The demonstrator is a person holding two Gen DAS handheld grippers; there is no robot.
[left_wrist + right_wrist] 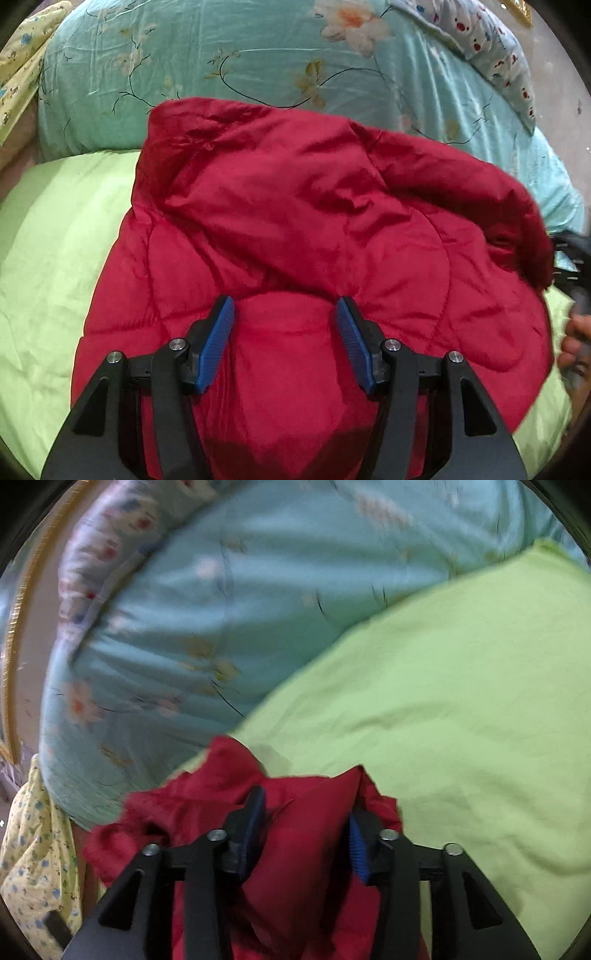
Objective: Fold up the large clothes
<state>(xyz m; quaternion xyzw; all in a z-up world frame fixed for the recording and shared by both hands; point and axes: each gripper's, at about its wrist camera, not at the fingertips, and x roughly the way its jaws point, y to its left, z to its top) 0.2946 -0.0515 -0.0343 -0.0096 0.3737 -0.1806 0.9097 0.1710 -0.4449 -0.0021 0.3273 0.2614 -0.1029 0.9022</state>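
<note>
A red quilted jacket [295, 206] lies on the light green sheet [48, 240], with its hood or upper part folded down over the body. My left gripper [285, 306] hovers just above the jacket's near part, open, its blue pads wide apart and pressing on nothing. In the right wrist view, which is blurred, my right gripper [306, 805] is at a bunched edge of the jacket [207, 794]. A puffy fold sits between its parted fingers, which stand open around it. A hand [576, 339] shows at the jacket's right edge.
A teal floral quilt [240, 48] is piled behind the jacket. A white cloth with red dots [491, 48] lies on it at the back right. A yellow patterned cloth [14, 74] lies at the far left. Bare green sheet [461, 701] spreads to the right.
</note>
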